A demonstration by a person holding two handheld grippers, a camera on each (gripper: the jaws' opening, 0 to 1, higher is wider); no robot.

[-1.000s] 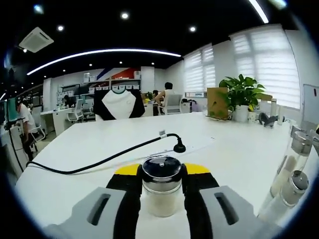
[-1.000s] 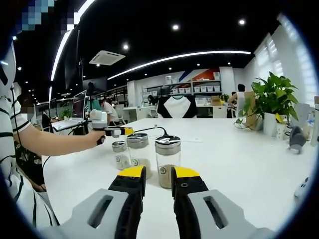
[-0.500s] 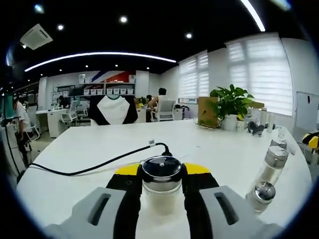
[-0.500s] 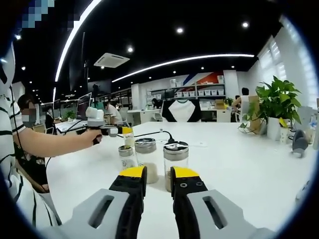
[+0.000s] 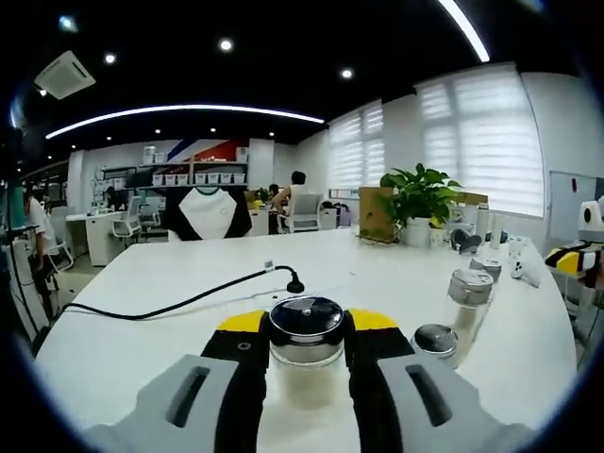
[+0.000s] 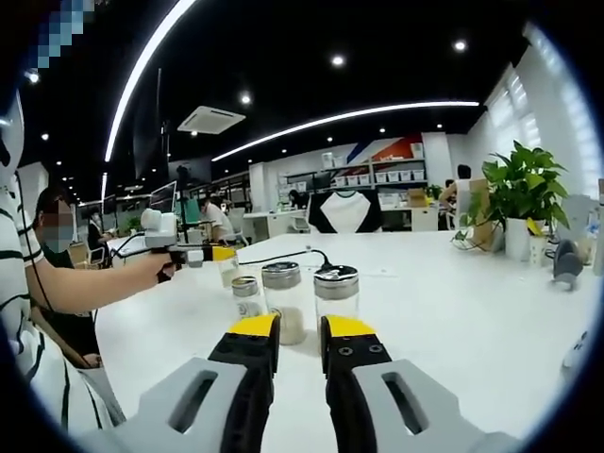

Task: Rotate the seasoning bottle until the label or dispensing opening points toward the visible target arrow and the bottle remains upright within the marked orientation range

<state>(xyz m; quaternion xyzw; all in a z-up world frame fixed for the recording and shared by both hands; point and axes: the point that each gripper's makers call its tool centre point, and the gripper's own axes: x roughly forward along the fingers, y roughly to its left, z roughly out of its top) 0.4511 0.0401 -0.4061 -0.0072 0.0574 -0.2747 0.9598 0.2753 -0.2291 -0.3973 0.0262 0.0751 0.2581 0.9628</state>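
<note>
The left gripper (image 5: pixel 306 349) pinched a seasoning bottle (image 5: pixel 306 344) between its yellow-tipped jaws, the bottle standing upright with its shiny metal cap level and pale powder behind the glass. Just to the right of it stood a shorter shaker (image 5: pixel 435 342) and, a little farther, a taller shaker (image 5: pixel 469 297). A black cable (image 5: pixel 179 302) trailed across the white table (image 5: pixel 142 283) beyond them, and a potted plant (image 5: pixel 416 200) sat at the far edge.

The right gripper (image 6: pixel 289 328) hung apart from the bottles, its jaws drawn close together with only a narrow gap and nothing between them. Ahead of it stood three capped bottles (image 6: pixel 287 297) in a row, and past them a striped-sleeved arm (image 6: pixel 85 283) held out the other tool.
</note>
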